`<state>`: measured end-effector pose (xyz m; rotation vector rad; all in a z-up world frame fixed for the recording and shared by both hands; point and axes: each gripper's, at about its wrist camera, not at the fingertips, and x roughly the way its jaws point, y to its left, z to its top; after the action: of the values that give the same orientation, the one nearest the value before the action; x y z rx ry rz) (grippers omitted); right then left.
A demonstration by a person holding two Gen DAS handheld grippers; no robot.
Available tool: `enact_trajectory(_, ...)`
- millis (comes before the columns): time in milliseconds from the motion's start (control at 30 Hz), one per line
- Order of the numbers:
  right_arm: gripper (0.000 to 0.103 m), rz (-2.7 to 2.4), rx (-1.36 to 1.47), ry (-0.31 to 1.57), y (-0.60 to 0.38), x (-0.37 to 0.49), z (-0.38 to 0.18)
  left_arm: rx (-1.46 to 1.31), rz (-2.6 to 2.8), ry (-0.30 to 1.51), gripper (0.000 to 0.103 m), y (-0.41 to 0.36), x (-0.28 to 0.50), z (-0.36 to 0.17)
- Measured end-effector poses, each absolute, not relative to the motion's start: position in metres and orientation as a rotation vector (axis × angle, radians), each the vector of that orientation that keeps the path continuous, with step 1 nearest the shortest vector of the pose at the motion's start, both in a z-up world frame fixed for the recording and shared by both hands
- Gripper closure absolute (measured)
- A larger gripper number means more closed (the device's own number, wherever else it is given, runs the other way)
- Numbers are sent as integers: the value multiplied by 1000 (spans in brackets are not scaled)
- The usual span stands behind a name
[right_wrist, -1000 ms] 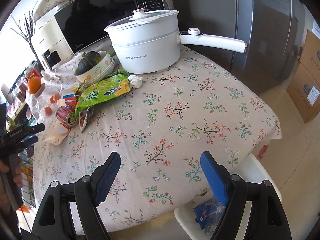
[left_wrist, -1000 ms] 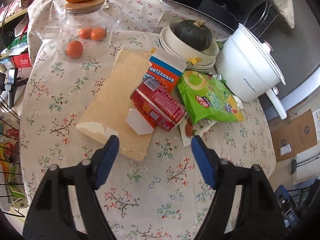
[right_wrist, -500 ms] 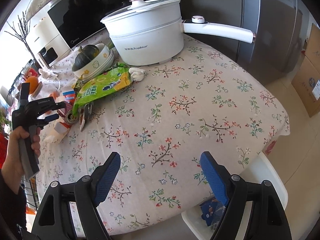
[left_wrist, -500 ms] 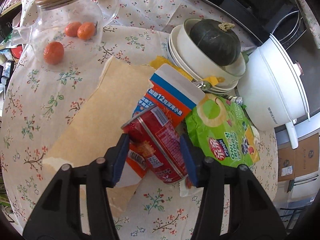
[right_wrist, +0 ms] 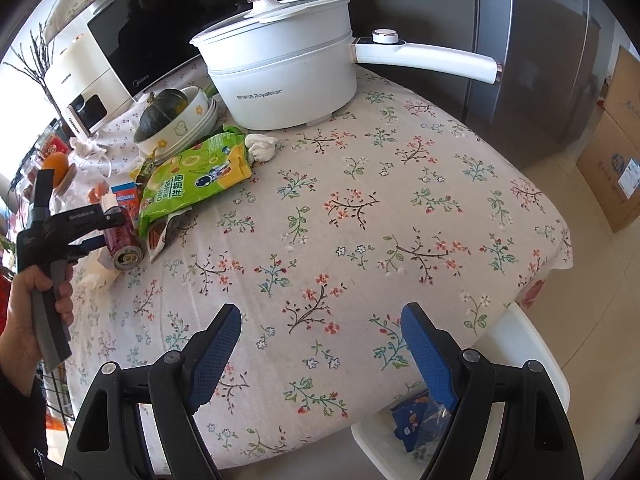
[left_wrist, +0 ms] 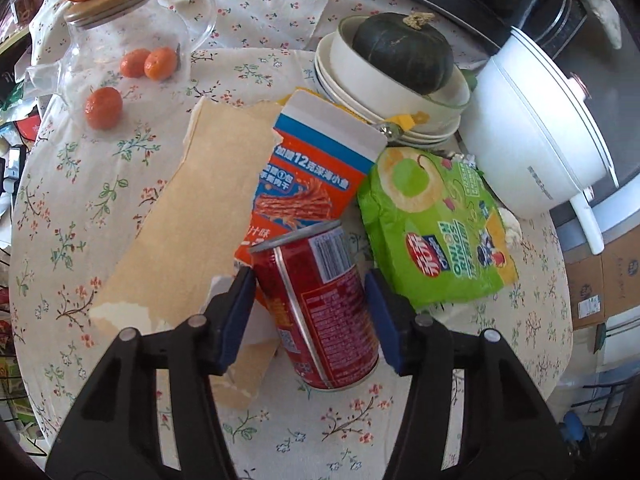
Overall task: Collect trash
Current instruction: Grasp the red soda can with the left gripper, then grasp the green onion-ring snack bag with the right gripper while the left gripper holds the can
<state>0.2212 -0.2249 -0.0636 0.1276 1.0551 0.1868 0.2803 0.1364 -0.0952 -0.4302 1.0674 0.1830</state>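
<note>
A red drink can point(left_wrist: 316, 304) lies tilted among litter on the floral tablecloth point(right_wrist: 360, 220). My left gripper point(left_wrist: 308, 280) straddles it, and both blue pads press on its sides. The right wrist view shows the same can point(right_wrist: 120, 240) in the left gripper point(right_wrist: 100, 232), held by a hand. Around the can lie a green snack bag point(left_wrist: 432, 232), an orange snack box point(left_wrist: 316, 168), torn brown cardboard point(left_wrist: 200, 216) and a crumpled white tissue point(right_wrist: 262, 146). My right gripper point(right_wrist: 320, 336) hangs open over the table's near edge, with nothing between its fingers.
A white electric pot point(right_wrist: 280, 80) with a long handle stands at the back. Stacked bowls holding a dark squash point(left_wrist: 400, 56) sit beside it, and a glass jar point(left_wrist: 120, 52) of oranges is at the far left. A white bin point(right_wrist: 536, 364) with wrappers sits below the table edge.
The left gripper has moved forward and down onto the red can, and its jaws have narrowed onto the can's sides. The right gripper has stayed about where it was.
</note>
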Motion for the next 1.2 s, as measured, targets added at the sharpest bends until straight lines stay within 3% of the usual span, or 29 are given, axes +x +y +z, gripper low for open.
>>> enact_trajectory(467,19,280,211,1021,-179,241,-62,-334,111,931,47,141,156,-36)
enact_trajectory(667,20,304,336,1008,-149,278,-84,-362,80,853,47,153,141,-17)
enact_trajectory(867,28,307,370,1003,-120,318,-114,-362,77,846,47,162,137,-17)
enact_trajectory(1067,29,316,503,965,-108,352,-136,-328,87,839,47,168,132,-14)
enact_trajectory(1200,42,306,582,962,-103,368,-150,-334,96,844,47,174,129,-17)
